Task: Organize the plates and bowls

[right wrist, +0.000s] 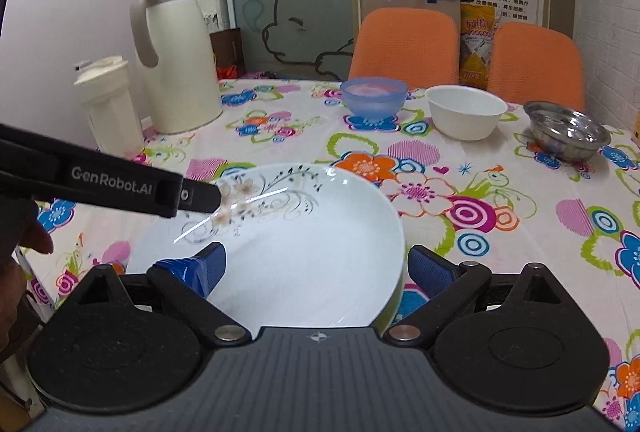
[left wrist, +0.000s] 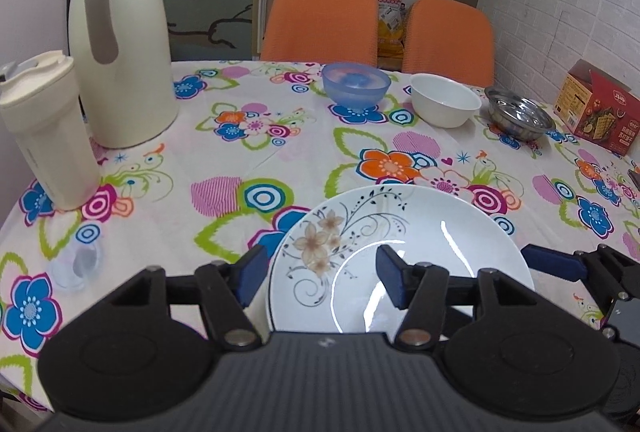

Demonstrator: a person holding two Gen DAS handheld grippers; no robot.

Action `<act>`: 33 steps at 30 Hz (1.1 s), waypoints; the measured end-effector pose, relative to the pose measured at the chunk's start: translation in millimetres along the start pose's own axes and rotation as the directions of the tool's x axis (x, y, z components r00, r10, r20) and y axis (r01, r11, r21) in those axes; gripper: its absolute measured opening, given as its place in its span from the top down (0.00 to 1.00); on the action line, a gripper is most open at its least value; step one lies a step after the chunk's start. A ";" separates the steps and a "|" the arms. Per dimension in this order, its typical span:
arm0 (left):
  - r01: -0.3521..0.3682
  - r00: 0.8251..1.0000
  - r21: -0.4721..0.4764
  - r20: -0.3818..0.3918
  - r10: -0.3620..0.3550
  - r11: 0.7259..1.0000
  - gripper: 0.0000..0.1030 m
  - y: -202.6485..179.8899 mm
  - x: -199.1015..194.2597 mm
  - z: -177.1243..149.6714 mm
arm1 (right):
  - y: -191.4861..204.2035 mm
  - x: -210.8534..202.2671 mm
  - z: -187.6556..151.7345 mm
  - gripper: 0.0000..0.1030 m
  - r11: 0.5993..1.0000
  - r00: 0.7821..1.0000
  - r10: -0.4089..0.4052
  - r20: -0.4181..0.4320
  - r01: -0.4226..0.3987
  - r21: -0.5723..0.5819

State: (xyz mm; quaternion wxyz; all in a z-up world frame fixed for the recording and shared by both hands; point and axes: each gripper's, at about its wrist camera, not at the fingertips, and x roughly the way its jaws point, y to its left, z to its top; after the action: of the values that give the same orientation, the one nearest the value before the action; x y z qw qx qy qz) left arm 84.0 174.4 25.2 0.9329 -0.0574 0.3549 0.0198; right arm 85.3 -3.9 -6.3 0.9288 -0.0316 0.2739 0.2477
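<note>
White porcelain — a floral plate — is sitting on the flowered tabletop, with both hand-held grippers straddling its rim: the left hand-held gripper and the right hand-held gripper are each gaping wide, gripping nothing. Beyond it, a blue bowl, a white bowl and a steel bowl are standing in a row — apart from each other.

home dining room: floral tablecloth, orange chairs, thermos
</note>
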 end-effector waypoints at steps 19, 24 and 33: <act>0.048 0.999 0.086 -0.012 -0.047 0.995 0.40 -53.8 14.9 20.3 | -85.2 -23.7 8.2 0.17 0.985 0.994 -0.096 0.043 0.089 0.151; 0.062 0.998 0.119 -0.026 -0.059 0.991 0.39 -77.0 25.9 31.2 | -120.1 -29.1 9.6 0.17 0.975 0.988 -0.147 0.040 0.138 0.172; 0.152 0.985 0.151 -0.109 -0.136 0.977 0.38 -124.2 60.0 60.4 | -191.5 -33.0 13.7 0.17 0.950 0.968 -0.249 0.024 0.240 0.199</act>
State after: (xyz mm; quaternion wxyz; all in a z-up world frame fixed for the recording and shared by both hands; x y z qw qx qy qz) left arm 178.4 58.1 41.7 0.9149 -0.0096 0.3957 -0.0791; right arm 159.5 -183.5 7.8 0.9573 0.0319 0.2679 0.1035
